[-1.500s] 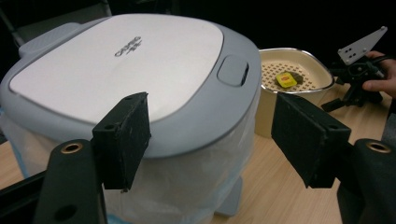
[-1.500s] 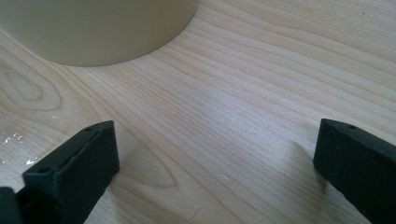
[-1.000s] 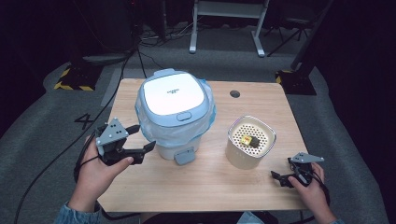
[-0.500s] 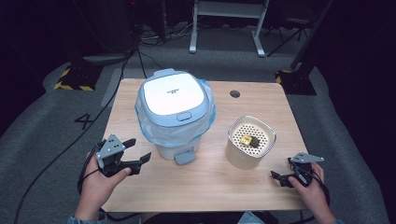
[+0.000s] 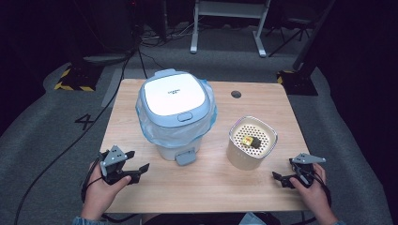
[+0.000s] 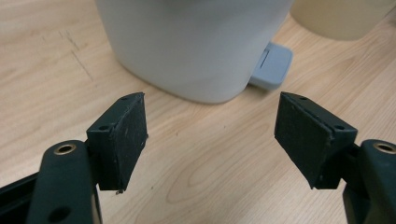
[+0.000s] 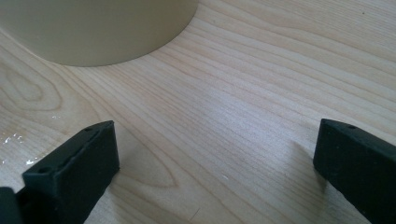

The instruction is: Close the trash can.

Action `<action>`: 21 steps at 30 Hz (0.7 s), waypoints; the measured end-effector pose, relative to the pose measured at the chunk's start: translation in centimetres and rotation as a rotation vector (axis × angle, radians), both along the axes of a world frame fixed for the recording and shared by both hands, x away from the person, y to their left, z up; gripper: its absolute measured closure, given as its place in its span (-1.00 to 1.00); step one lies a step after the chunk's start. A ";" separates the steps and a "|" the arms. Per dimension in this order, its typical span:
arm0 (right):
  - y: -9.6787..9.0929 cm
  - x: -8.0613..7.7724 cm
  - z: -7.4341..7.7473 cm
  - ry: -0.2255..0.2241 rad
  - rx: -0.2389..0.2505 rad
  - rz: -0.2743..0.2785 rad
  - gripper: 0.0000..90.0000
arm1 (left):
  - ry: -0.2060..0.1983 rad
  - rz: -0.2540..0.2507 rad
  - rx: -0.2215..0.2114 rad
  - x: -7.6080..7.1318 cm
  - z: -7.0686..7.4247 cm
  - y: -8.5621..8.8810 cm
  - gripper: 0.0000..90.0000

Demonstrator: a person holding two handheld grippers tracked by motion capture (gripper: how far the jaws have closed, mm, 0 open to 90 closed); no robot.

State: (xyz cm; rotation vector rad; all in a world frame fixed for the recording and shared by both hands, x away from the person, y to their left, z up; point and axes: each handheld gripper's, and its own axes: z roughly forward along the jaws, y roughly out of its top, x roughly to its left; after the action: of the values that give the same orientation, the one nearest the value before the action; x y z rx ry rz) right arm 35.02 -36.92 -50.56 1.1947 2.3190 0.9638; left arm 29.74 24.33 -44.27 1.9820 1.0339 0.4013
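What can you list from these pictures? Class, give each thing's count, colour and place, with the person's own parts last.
Table: one, light wood, centre of the high view.
Pedal bin: one, white body with pale blue lid, lid shut, left of centre on the table.
Bin liner: one, clear bluish plastic, folded over the bin's rim.
Pedal: one, pale blue, at the bin's front foot.
Strainer container: one, cream, right of the bin, apart from it.
Small item: one, yellow and dark, inside the container; too small to identify.
Cable port: one, dark, far side of the table.
Left gripper: one, black, near-left table edge, jaws apart.
Right gripper: one, black, near-right edge, jaws apart.
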 end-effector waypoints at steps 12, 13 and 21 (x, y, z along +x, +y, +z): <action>0.0 0.0 0.0 0.000 0.000 0.000 -1.00 | 0.122 -0.012 0.109 -0.1 -3.5 0.2 -0.48; 0.0 0.0 0.0 0.000 0.000 0.000 -1.00 | 0.133 -0.012 0.120 -0.1 -3.7 0.2 -0.48; 0.0 0.0 0.0 0.000 0.000 0.000 -1.00 | 0.147 -0.024 0.175 -0.2 -5.0 -0.2 -0.50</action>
State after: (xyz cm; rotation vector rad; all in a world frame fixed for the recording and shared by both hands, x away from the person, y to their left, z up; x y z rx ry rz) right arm 35.02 -36.92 -50.56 1.1946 2.3192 0.9639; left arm 29.56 24.15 -49.22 2.2053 1.0972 0.3467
